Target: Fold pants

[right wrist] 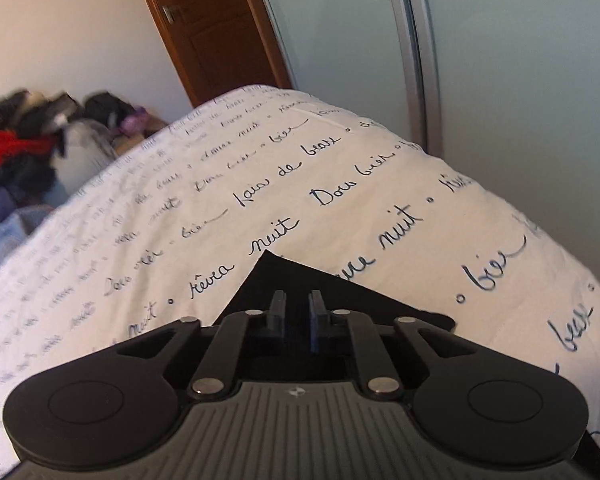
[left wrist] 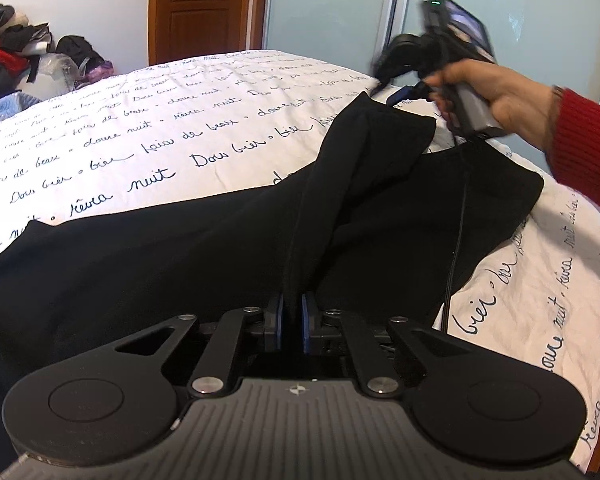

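While the black pants lie spread across the white bedspread with its dark handwritten script, a raised ridge of their cloth runs up from the left gripper, whose jaws are pinched nearly shut on that fold. Toward the far end of the pants, a pointed corner of the fabric is lifted up at the right gripper, held by a hand in a red ribbed sleeve. Seen from the right wrist, the right gripper has its jaws a narrow way apart above a black corner of the pants; whether the pads press on the cloth cannot be told. A thin black cable hangs down over the pants below that hand. Beyond the pants, past the far edge of the bedspread, stand a brown wooden door and pale sliding panels. Left of the pants, off the bed's side, sits a heap of clothes with a red piece in it.
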Tool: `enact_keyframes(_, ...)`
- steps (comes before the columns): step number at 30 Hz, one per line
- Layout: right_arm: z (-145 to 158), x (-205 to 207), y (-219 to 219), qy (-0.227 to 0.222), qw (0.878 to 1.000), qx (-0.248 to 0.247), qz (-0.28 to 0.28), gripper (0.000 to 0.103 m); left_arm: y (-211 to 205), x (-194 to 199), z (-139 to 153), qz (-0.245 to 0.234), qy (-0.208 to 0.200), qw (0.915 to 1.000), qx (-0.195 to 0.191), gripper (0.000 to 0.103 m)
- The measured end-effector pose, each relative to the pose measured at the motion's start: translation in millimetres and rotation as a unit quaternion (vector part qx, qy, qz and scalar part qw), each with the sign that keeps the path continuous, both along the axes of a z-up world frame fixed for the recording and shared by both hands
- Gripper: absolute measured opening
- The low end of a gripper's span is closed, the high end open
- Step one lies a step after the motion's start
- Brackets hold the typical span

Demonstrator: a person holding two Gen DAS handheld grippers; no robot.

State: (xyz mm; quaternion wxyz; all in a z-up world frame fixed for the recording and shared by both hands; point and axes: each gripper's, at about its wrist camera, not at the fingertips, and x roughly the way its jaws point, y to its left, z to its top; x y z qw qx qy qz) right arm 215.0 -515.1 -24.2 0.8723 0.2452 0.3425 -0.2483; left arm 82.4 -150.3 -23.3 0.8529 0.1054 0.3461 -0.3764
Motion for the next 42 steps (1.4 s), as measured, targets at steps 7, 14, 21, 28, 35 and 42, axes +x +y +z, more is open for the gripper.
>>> enact_keyframes(7, -28.0, 50.7, 33.6, 0.063, 0.995, -0.072, 0.035, 0.083, -2.8, -1.7, -1.3, -0.01, -0.01, 0.9999, 0.0, 0.017)
enact_keyframes(14, -15.3, -7.8, -1.9, -0.041, 0.999, -0.021, 0.018, 0.004, -4.2, -1.9, -1.7, -0.004, -0.028, 0.9996, -0.003, 0.009)
enact_keyframes(21, 5.6, -113.2, -21.4, -0.155, 0.987, 0.042, -0.014, 0.004, 2.3, -18.7, 4.0, -0.019, -0.047, 0.9986, -0.016, 0.009)
enact_keyframes(28, -7.9, -183.1, -41.5, -0.186, 0.976, 0.094, -0.064, 0.004, 1.7, -24.4, -2.6, -0.03, -0.043, 0.9986, 0.004, 0.009)
enact_keyframes(35, -49.9, -205.5, -57.7, -0.197, 0.955, 0.198, -0.099, 0.006, -6.5, -28.2, -9.3, -0.04, -0.077, 0.9957, 0.031, 0.015)
enact_keyframes(42, -61.1, -193.6, -54.9, -0.204, 0.946, 0.233, -0.093, 0.011, -15.7, -32.1, -12.6, -0.044, -0.109, 0.9919, 0.049, 0.02)
